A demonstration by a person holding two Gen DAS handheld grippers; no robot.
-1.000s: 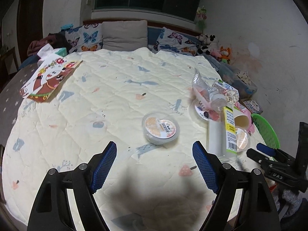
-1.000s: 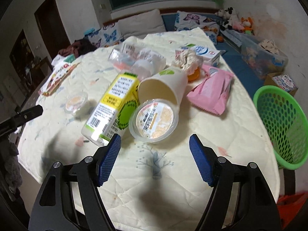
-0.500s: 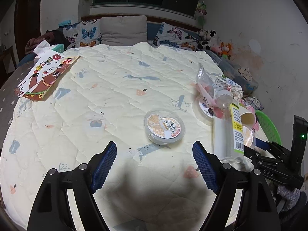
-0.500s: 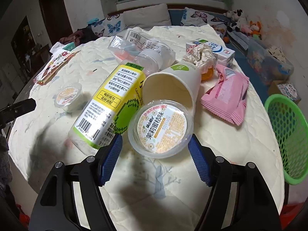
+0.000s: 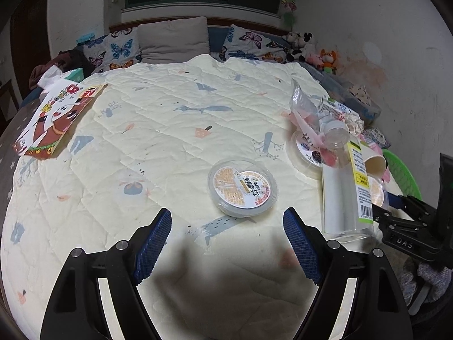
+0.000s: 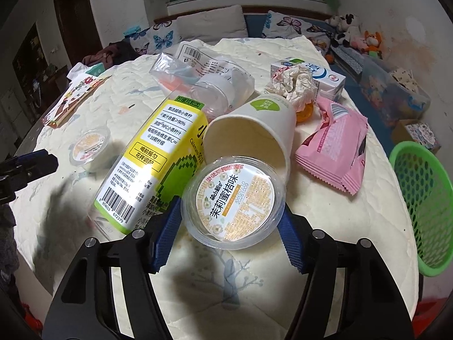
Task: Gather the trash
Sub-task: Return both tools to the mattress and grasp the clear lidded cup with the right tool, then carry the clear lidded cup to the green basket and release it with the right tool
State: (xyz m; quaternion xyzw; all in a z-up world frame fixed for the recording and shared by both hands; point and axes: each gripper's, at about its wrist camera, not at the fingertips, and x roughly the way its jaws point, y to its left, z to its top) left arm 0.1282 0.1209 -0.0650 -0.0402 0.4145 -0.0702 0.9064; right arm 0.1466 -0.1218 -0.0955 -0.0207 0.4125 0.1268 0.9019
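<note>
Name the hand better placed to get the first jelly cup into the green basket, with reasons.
Right. The right gripper has been closing and already brackets a jelly cup, with the green basket beside it. The left gripper stands open, short of its cup.

left claw (image 5: 227,222) gapes wide, tilted down; right claw (image 6: 229,226) has just been closing.

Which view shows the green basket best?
The right wrist view: the green basket shows its rim and mesh wall beside the quilt. In the left wrist view, the basket is only a sliver behind the paper cup.
</note>
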